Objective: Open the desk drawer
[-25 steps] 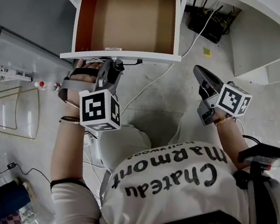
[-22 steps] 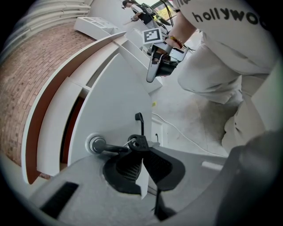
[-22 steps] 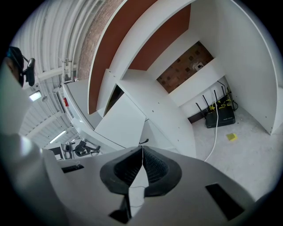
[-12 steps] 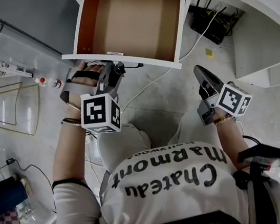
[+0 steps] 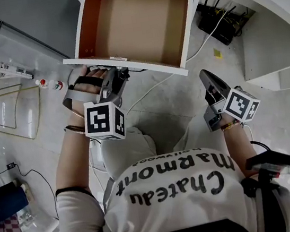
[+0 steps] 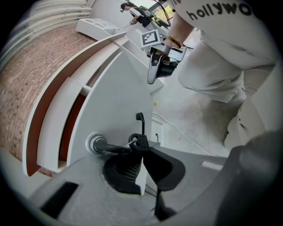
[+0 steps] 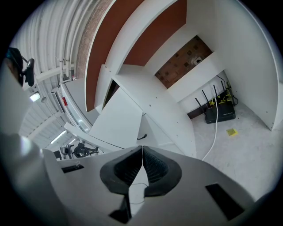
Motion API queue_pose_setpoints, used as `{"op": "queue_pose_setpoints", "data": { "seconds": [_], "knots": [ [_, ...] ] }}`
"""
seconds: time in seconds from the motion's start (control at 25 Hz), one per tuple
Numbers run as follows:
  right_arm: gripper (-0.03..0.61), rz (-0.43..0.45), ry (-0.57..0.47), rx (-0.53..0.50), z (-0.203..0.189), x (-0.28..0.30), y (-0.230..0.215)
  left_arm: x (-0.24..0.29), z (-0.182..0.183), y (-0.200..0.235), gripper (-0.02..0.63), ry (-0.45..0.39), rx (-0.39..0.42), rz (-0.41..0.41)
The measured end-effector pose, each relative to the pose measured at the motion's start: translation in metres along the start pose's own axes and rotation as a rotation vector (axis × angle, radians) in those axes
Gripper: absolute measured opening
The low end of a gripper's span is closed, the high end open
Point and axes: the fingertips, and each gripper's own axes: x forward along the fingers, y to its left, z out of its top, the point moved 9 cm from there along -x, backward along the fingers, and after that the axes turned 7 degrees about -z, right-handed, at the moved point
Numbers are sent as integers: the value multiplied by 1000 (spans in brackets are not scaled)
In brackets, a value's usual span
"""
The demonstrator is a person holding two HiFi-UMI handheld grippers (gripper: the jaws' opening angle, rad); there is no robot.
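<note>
The white desk drawer stands pulled out, its brown bottom bare. My left gripper is against the drawer front, shut on the black head of a key whose shaft runs into the round lock. A second black key sticks up from the same ring. My right gripper hangs apart, to the right of the drawer and above the floor. In the right gripper view its jaws are shut with nothing between them, pointing at the drawer's underside.
A black router with a white cable sits on the floor under the desk, next to a yellow note. White desk panels stand to the right. A wire rack and small bottles lie at the left.
Nothing has visibly changed beyond a slight shift of the head view. The left gripper stays shut on the key, and the right gripper keeps its place.
</note>
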Motion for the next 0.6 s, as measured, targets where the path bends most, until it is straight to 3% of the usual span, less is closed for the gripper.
{"op": "queue_pose_setpoints", "data": {
  "seconds": [0.24, 0.44, 0.6],
  "knots": [
    [14, -41, 10, -14, 1, -1, -8, 8, 0, -5, 23, -14, -8, 19],
    [15, -2, 21, 17, -3, 3, -10, 11, -1, -7, 23, -24, -14, 30],
    [15, -40, 24, 6, -2, 0, -13, 11, -2, -8, 23, -30, -11, 37]
  ]
}}
